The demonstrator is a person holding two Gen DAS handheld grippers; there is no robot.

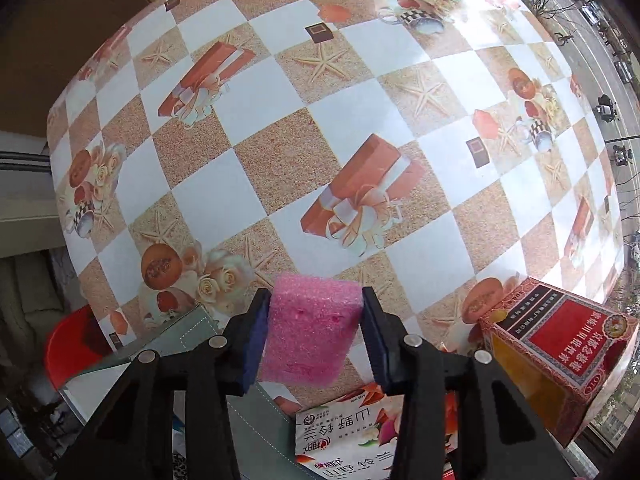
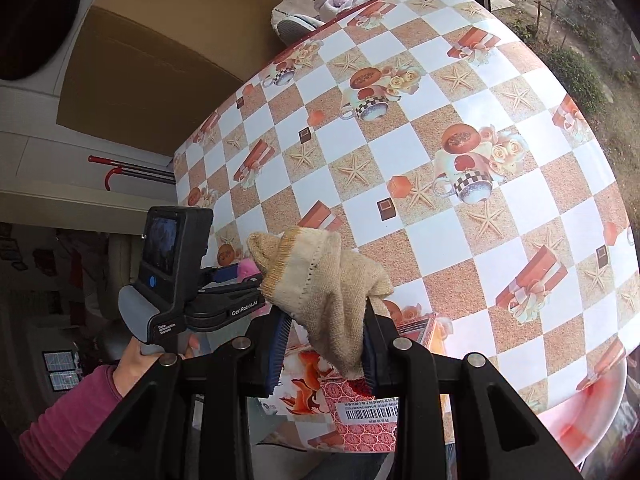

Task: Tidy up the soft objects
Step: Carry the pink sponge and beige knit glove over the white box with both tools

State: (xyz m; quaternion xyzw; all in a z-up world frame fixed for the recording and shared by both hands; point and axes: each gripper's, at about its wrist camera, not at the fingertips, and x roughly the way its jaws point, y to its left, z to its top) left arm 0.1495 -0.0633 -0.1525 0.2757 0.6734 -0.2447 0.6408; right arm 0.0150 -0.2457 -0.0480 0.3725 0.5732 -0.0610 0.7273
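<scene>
My left gripper [image 1: 316, 336] is shut on a pink sponge [image 1: 310, 328] and holds it above the near edge of the checkered table [image 1: 280, 160]. My right gripper [image 2: 326, 344] is shut on a beige knitted glove [image 2: 320, 280], which hangs crumpled between the blue pads, above the table's near edge. The left gripper's body [image 2: 180, 272] shows in the right wrist view at the left, held by a hand in a pink sleeve, with a bit of the pink sponge [image 2: 248, 268] beyond it.
A red patterned box [image 1: 560, 360] lies at the near right of the table; it also shows under the right gripper [image 2: 360, 408]. A printed packet [image 1: 352, 432] and a grey-green pouch [image 1: 192, 336] lie near the front edge. A red stool [image 1: 72, 344] stands at lower left.
</scene>
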